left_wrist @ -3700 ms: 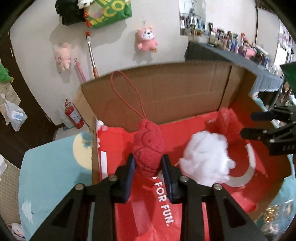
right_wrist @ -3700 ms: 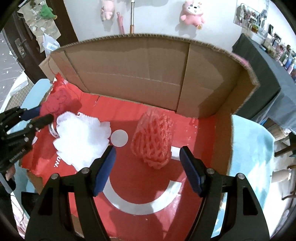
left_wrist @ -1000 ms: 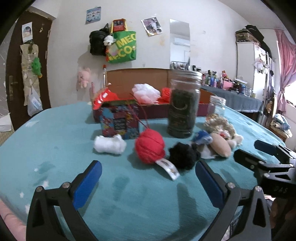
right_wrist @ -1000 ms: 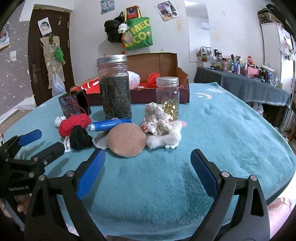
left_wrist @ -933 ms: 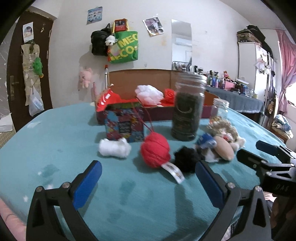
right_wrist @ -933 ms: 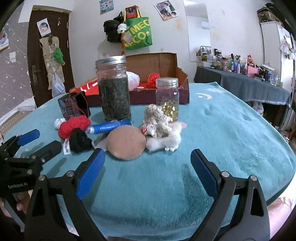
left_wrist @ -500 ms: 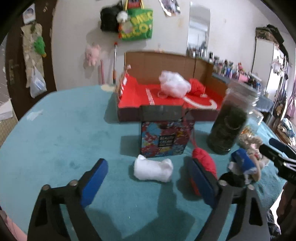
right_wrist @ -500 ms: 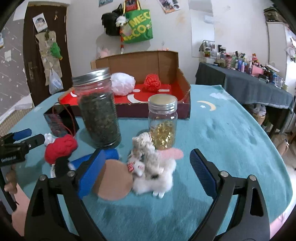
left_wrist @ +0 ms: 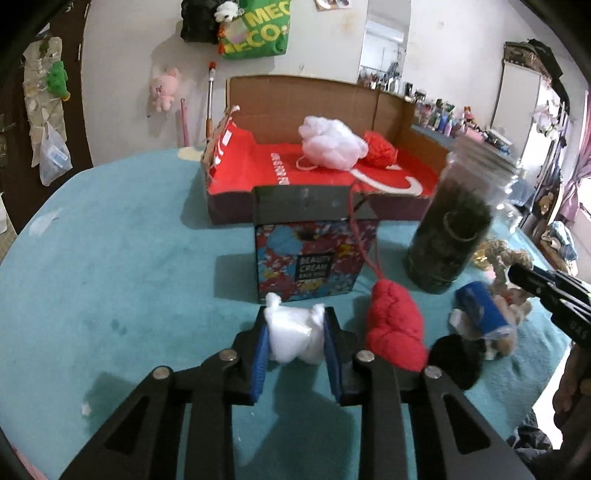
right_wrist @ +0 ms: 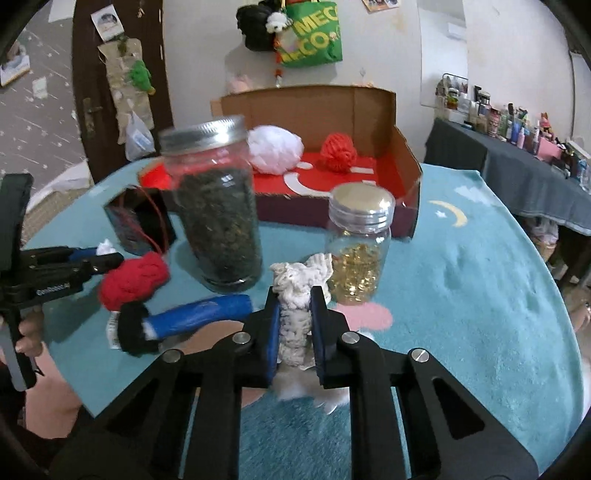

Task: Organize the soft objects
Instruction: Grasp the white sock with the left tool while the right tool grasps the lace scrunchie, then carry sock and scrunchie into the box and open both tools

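Teal fleece cloth (left_wrist: 110,266) covers the round counter; behind it, a white wall with a green tote bag (left_wrist: 255,29) hung up.

Your left tool (left_wrist: 295,330) has just been closing and now pinches a small white cotton wad (left_wrist: 291,334) between its blue pads, the wad resting on the cloth just in front of a colourful printed carton (left_wrist: 310,258). Beside the wad to the right lies a red knitted pouch (left_wrist: 395,332), its red cord running up over the carton.

Your right tool (right_wrist: 295,317) has also just been closing; its pads squeeze the cream crocheted part of a fluffy white soft toy (right_wrist: 295,306), which sits just in front of a small glass jar of gold bits (right_wrist: 356,243). A tall glass jar of dark leaves (right_wrist: 218,206) stands to its left; a blue tube (right_wrist: 199,314) lies below that jar.

At the back, an open cardboard box with a red lining (left_wrist: 325,177) holds a white fluffy ball (left_wrist: 332,144) and a red net ball (left_wrist: 380,149), touching.
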A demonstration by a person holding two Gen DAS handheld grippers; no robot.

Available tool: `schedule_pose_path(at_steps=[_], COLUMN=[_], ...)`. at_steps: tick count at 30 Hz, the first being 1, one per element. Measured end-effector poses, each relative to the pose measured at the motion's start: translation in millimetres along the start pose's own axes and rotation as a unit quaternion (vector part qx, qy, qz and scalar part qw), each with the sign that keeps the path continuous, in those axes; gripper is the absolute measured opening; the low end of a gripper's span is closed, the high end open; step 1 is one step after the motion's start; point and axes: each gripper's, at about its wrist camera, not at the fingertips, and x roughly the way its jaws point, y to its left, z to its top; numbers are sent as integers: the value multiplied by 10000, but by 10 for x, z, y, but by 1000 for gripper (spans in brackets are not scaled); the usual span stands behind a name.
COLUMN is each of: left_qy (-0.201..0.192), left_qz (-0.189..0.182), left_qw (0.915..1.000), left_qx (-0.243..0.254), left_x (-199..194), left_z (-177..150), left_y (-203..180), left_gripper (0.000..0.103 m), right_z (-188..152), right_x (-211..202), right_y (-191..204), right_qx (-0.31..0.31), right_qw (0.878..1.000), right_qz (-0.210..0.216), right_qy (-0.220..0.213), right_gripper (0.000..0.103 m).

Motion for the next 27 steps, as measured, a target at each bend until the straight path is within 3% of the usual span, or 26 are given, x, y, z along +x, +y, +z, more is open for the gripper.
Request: schedule_pose_path(at_steps=[4, 11, 18, 22, 27], left_qy=[-29, 116, 164, 146, 69], left_qz=[-202, -133, 52, 78, -231], left_qw=[9998, 9996, 9994, 9998, 9982], left_qx=[17, -207, -316, -78, 547], left_x=[-74, -27, -11, 32, 154], left_z=[13, 49, 148, 262, 427], left_y=[-57, 72, 371, 523, 628], left_gripper=[28, 28, 28, 28, 28], right_z=[-10, 7, 20, 25, 109], right_x=[-80, -143, -265, -303, -308], right_y=[29, -81, -308, -525, -819], right_qx=[67, 358, 481, 671, 567], right_qw=[9998, 9986, 9983, 9970, 9961], right_qz=[209, 392, 319, 367, 664], right_qy=[-33, -46, -59, -67, -155], right_gripper=[14, 14, 14, 14, 14])
